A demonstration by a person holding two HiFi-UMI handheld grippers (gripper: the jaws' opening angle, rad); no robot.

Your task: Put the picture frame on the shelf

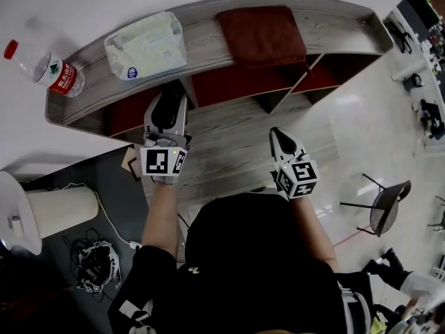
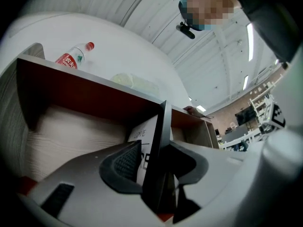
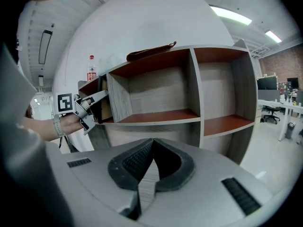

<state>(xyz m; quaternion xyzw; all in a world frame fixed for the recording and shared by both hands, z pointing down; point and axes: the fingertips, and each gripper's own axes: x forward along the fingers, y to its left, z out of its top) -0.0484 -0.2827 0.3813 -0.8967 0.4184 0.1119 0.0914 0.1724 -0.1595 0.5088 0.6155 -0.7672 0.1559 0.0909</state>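
Frame set upright in the leftmost cubby of the shelf, under the top board, edge-on between the left gripper's jaws. Cannot tell whether its foot rests on the cubby floor, hidden behind the gripper body.

Judged to be the release step, close to the end of the task. To do it well:
- Mind the cubby first: keep clear of side wall and top board when backing out.
- Check that the frame bears its own weight and leans neither way before leaving it.
- Draw the gripper straight back along its own line, no roll and no sideways drift, so neither pad drags the frame over.

Left jaws apart, frame between them, no pad seen pressing on it.

Pose: left forearm stretched forward, gripper reaching deep into the cubby and tipped a little upward. Right gripper held back in front of the shelf's middle, well apart from the frame, angled slightly down, jaws closed tip to tip on nothing.
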